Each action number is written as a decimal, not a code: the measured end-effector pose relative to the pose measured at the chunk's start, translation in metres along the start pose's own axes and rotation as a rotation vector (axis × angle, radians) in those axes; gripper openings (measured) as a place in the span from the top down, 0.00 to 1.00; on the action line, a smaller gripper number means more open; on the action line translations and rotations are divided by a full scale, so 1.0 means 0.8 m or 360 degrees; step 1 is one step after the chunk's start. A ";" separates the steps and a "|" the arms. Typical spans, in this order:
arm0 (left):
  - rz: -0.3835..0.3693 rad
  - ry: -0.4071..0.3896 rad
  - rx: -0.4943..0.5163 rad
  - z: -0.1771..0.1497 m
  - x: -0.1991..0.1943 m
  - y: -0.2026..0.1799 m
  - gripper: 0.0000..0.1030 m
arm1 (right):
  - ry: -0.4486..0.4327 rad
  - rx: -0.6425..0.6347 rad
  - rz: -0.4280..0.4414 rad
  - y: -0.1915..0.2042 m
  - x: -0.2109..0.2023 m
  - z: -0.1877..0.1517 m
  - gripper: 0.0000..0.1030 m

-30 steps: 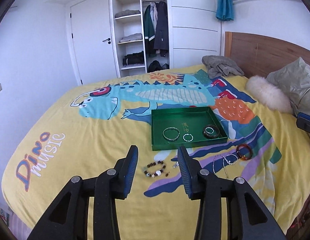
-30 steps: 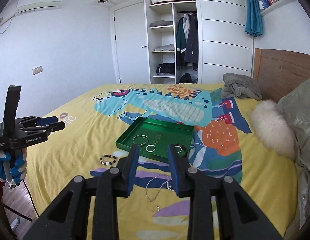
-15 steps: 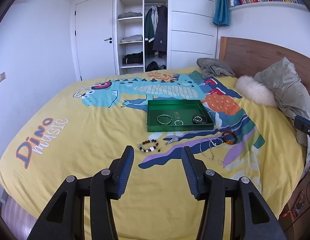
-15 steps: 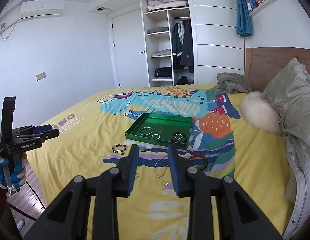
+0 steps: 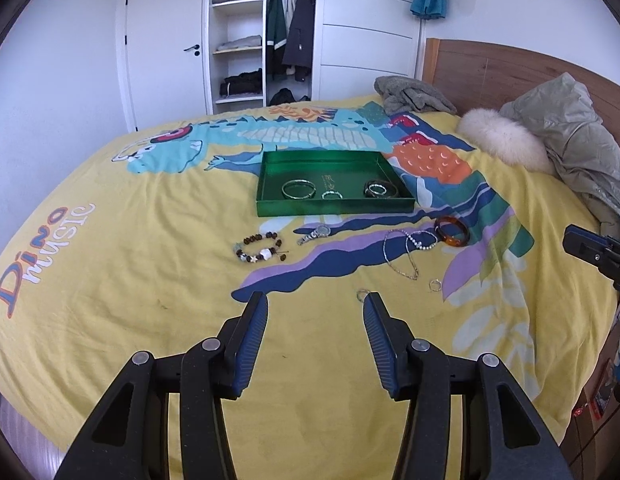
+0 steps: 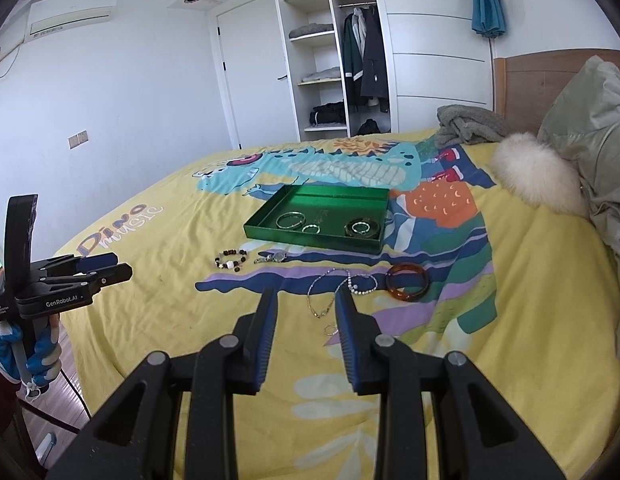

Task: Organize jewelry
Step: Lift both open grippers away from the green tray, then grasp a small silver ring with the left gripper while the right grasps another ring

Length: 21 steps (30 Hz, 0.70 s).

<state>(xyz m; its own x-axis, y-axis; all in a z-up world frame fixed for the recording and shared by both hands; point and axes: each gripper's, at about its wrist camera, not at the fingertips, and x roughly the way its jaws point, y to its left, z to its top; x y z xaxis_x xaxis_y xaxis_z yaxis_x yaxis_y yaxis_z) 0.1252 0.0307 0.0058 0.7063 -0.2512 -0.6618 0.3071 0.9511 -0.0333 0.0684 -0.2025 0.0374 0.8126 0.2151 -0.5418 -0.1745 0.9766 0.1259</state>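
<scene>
A green tray (image 5: 333, 205) lies on the yellow dinosaur bedspread and holds a silver bangle (image 5: 298, 190), a small bracelet (image 5: 332, 195) and a dark bangle (image 5: 381, 190). In front of it lie a beaded bracelet (image 5: 258, 247), a watch (image 5: 315, 234), thin necklaces (image 5: 405, 248), an amber bangle (image 5: 451, 232) and a small ring (image 5: 435, 285). My left gripper (image 5: 315, 300) hangs open over the bed, short of them all, empty. My right gripper (image 6: 306, 296) is open more narrowly, empty, with the chain necklace (image 6: 321, 300) and amber bangle (image 6: 407, 282) just beyond it.
A grey garment (image 5: 409, 94) and a fur-trimmed jacket (image 5: 549, 148) lie by the wooden headboard (image 5: 509, 68). An open wardrobe (image 5: 262, 40) and door stand behind the bed. A gloved hand (image 6: 34, 356) holds the left gripper past the bed's left edge.
Both grippers have drawn back from the tray and sunk, so the jewelry sits farther ahead. The left jaws stand wider than a second ago. The right jaws are unchanged.
</scene>
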 end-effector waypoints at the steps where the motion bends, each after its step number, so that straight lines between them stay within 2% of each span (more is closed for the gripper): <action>1: -0.0011 0.0017 0.0006 -0.003 0.012 -0.005 0.52 | 0.0016 -0.0006 0.0009 -0.003 0.010 -0.005 0.72; 14: -0.0159 0.0206 0.0191 -0.024 0.164 -0.059 0.52 | 0.0283 -0.0092 0.0175 -0.048 0.156 -0.057 0.72; 21: -0.0187 0.0285 0.0226 -0.023 0.219 -0.066 0.52 | 0.0389 -0.0162 0.0254 -0.050 0.217 -0.068 0.72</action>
<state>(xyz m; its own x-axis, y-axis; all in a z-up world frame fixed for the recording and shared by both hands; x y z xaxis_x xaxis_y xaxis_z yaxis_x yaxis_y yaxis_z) 0.2209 -0.0599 -0.1222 0.5404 -0.3106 -0.7820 0.4757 0.8794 -0.0206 0.1865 -0.2040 -0.1067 0.6145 0.3494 -0.7073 -0.3540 0.9234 0.1486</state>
